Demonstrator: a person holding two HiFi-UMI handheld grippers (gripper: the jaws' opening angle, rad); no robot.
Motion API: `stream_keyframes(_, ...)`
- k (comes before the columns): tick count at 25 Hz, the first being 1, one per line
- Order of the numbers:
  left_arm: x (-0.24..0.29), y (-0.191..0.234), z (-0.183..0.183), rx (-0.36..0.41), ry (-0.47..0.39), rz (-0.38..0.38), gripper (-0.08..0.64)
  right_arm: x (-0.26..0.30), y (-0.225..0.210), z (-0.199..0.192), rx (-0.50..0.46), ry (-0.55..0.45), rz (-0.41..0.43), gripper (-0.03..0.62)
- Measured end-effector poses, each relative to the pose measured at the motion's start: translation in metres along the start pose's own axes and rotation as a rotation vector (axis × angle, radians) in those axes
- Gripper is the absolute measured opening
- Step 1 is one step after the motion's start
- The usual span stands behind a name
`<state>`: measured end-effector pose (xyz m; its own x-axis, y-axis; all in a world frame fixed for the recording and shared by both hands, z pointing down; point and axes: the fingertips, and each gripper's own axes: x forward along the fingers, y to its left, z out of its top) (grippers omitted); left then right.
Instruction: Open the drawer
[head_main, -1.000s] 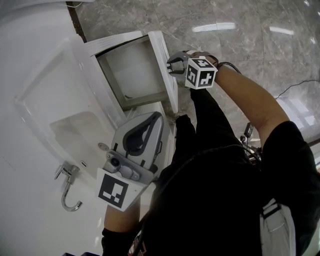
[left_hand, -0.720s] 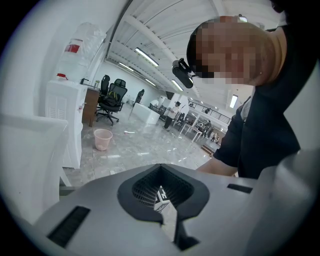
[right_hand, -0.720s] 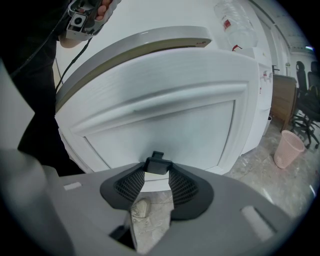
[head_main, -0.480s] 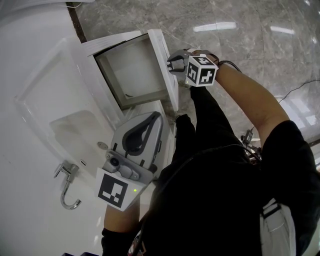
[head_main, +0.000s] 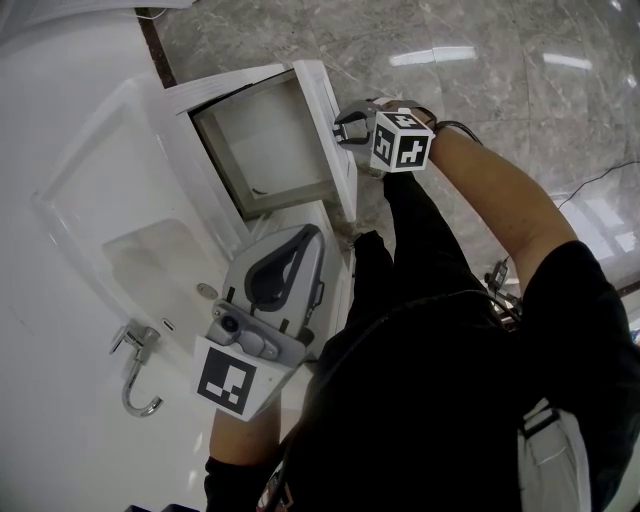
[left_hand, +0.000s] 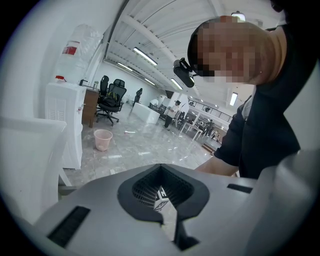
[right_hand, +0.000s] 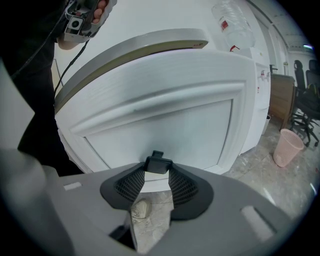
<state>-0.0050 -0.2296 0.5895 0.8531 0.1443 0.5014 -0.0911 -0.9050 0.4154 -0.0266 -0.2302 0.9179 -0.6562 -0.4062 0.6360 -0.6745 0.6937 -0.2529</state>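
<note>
The white drawer (head_main: 262, 140) of the vanity stands pulled out, its pale inside showing in the head view. Its front panel (right_hand: 165, 117) fills the right gripper view. My right gripper (head_main: 346, 130) is at that panel's outer face, and its jaws (right_hand: 157, 167) are shut on the small black drawer handle (right_hand: 157, 161). My left gripper (head_main: 316, 236) hangs over the vanity's front edge beside the sink, jaws shut with nothing in them. In the left gripper view its tips (left_hand: 161, 167) meet in front of an open hall.
A sink basin (head_main: 150, 265) with a chrome faucet (head_main: 135, 378) lies left of the left gripper. Marble floor (head_main: 480, 90) spreads to the right, with a cable (head_main: 600, 172) on it. A pink bin (right_hand: 286, 146) and office chairs stand farther off. My own dark-sleeved body fills the lower right.
</note>
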Motion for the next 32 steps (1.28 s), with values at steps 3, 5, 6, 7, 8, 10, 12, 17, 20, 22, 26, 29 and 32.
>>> stream_keyframes(3, -0.002, 0.001, -0.001, 0.003, -0.001, 0.003, -0.005, -0.001, 0.000, 0.000, 0.003, -0.002, -0.003, 0.146)
stream_keyframes(5, -0.004, 0.002, -0.002, 0.002, 0.000, 0.007, -0.005, 0.000, -0.001, 0.000, 0.007, -0.002, -0.004, 0.146)
stream_keyframes(6, -0.005, 0.003, -0.002, 0.001, -0.001, 0.009, -0.005, 0.000, 0.000, 0.000, 0.010, -0.002, -0.005, 0.146)
stream_keyframes(7, -0.006, 0.003, -0.002, 0.000, -0.003, 0.010, -0.005, 0.000, 0.000, 0.000, 0.013, -0.002, -0.006, 0.146)
stream_keyframes(8, -0.007, 0.003, -0.002, 0.000, -0.006, 0.010, -0.005, 0.000, 0.000, 0.000, 0.017, -0.001, -0.007, 0.146)
stream_keyframes(10, -0.010, 0.003, -0.001, 0.002, -0.011, 0.007, -0.003, 0.000, -0.001, 0.000, 0.024, 0.001, -0.011, 0.147)
stream_keyframes(12, -0.012, 0.004, 0.000, 0.001, -0.014, 0.007, -0.005, 0.001, -0.001, 0.001, 0.030, 0.003, -0.022, 0.149)
stream_keyframes(17, -0.019, 0.006, 0.005, -0.002, -0.024, 0.014, -0.005, -0.002, 0.000, -0.003, 0.015, 0.038, -0.054, 0.149)
stream_keyframes(20, -0.025, 0.007, 0.010, 0.001, -0.029, 0.020, -0.005, -0.009, 0.000, -0.010, 0.030, 0.059, -0.062, 0.150)
stream_keyframes(22, -0.031, 0.007, 0.015, 0.003, -0.035, 0.028, -0.005, -0.019, -0.001, -0.013, 0.046, 0.067, -0.073, 0.150)
stream_keyframes(26, -0.042, 0.008, 0.029, 0.006, -0.054, 0.046, -0.005, -0.043, -0.004, -0.009, 0.070, 0.070, -0.100, 0.150)
stream_keyframes(29, -0.054, 0.007, 0.042, 0.006, -0.071, 0.063, -0.003, -0.065, -0.008, 0.004, 0.078, 0.059, -0.124, 0.150)
stream_keyframes(32, -0.065, 0.007, 0.056, 0.007, -0.099, 0.087, -0.005, -0.091, -0.020, 0.023, 0.076, 0.044, -0.160, 0.149)
